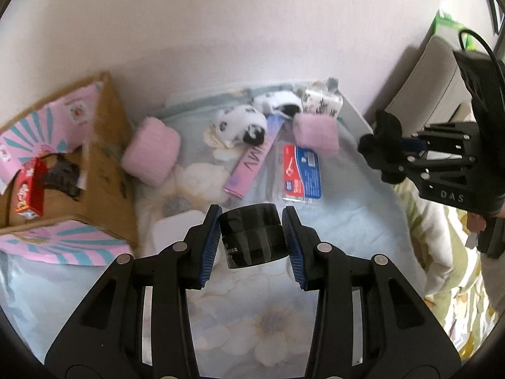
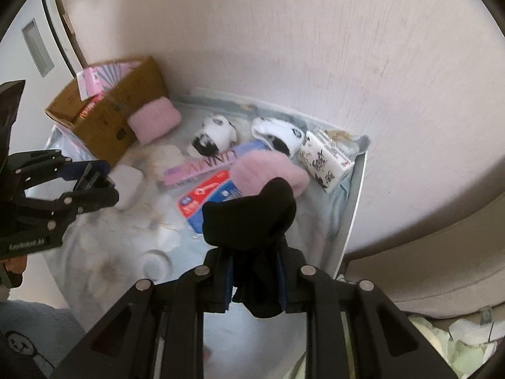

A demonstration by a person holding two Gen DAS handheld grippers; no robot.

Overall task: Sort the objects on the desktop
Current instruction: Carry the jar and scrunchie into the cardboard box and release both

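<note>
Left gripper (image 1: 251,240): gripping a black jar (image 1: 252,237), hidden in the right view.
Right gripper (image 2: 255,279): clamping a black sock (image 2: 252,218).
Cardboard box (image 1: 104,164): standing left, ahead.

Pale pink wall (image 2: 315,47) behind; floral blue cloth (image 1: 268,325) covers surface; grey door (image 2: 31,44) (far left side); beige cushion (image 1: 432,79).

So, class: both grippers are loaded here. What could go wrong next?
1. The black jar sits between the left gripper jaws with a gap visible at one pad, so it may slip.
2. The black sock droops from the right gripper and could snag the pink roll below it.
</note>
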